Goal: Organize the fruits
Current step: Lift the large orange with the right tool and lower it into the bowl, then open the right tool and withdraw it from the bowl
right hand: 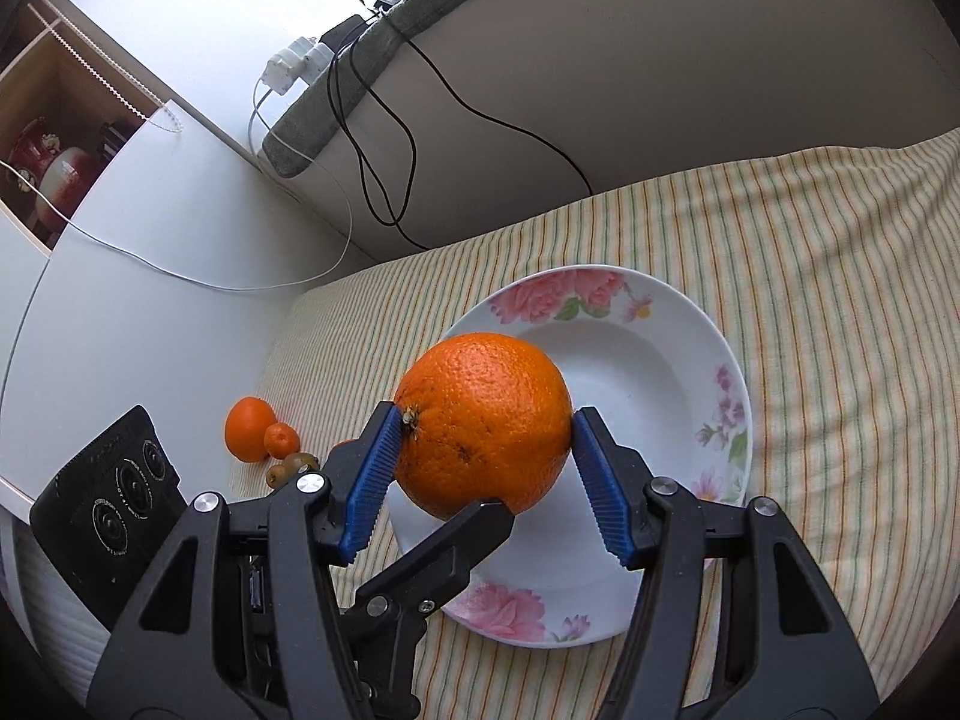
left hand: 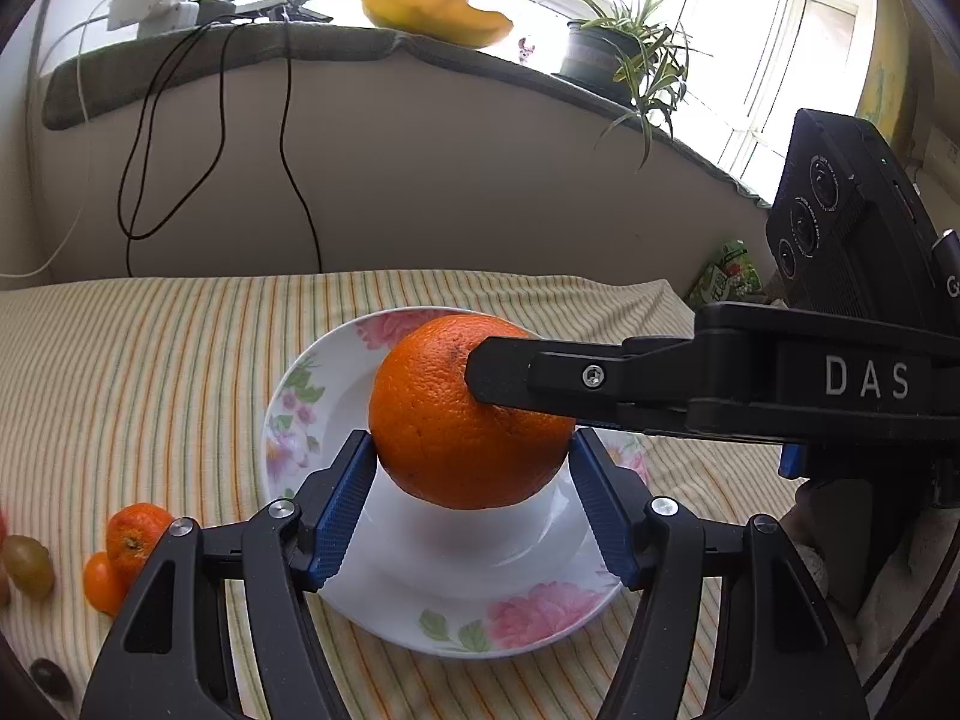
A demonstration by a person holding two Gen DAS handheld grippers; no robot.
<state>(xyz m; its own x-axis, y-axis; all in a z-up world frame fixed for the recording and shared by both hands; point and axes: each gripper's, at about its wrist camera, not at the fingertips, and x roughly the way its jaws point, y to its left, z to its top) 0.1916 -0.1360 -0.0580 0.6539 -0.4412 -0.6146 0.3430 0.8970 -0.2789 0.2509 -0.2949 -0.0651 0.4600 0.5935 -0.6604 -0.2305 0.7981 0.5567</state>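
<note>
A large orange (left hand: 462, 414) hangs just above a white floral plate (left hand: 312, 372), also seen in the right wrist view as the orange (right hand: 486, 420) over the plate (right hand: 660, 372). My left gripper (left hand: 471, 468) has its blue pads against both sides of the orange. My right gripper (right hand: 483, 456) also clamps the orange on both sides; its finger (left hand: 540, 372) crosses in from the right in the left wrist view. Both grippers grip it together.
Small tangerines (left hand: 135, 531) and greenish kiwis or grapes (left hand: 27, 564) lie on the striped cloth left of the plate; they also show in the right wrist view (right hand: 249, 426). Black cables hang down the wall behind. A potted plant (left hand: 606, 54) stands on the sill.
</note>
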